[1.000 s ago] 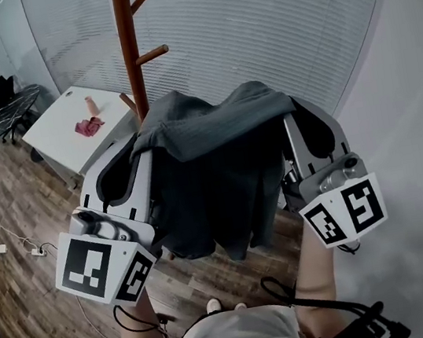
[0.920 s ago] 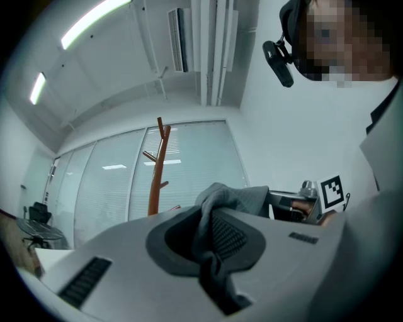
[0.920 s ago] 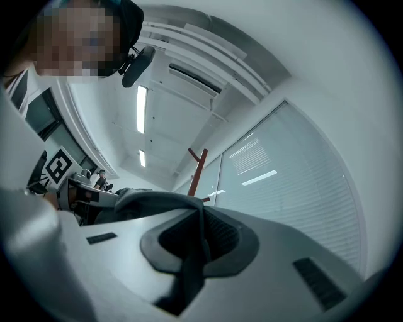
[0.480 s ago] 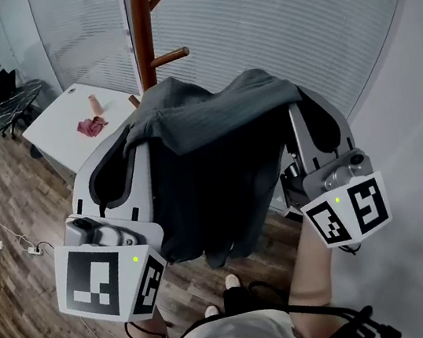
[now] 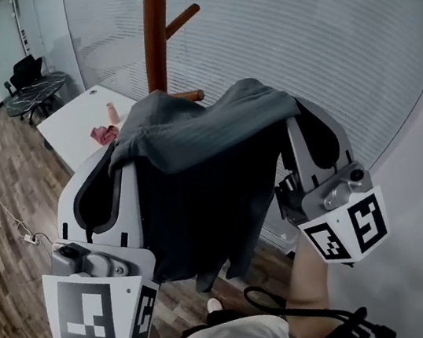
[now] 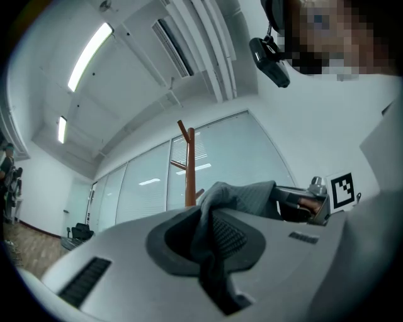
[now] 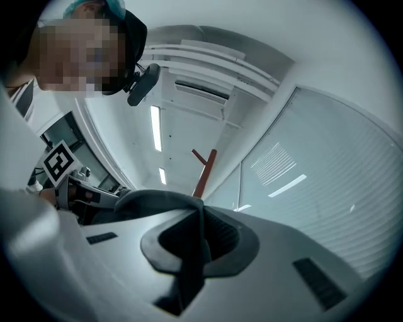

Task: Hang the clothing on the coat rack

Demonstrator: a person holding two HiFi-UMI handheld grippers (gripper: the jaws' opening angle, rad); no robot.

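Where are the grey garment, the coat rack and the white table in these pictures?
grey garment (image 5: 204, 169): head view, middle of the hanging fabric.
coat rack (image 5: 156, 37): head view, on the upright wooden pole.
white table (image 5: 72, 130): head view, bare part of its top.

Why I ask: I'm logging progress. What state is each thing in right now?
Dark grey fabric garment: held aloft, draped between both grippers, not on rack.
Left gripper: jaws shut on garment.
Right gripper: jaws shut on garment.
Brown wooden coat rack: upright, visible pegs bare.
Pink cloth: crumpled on white table.
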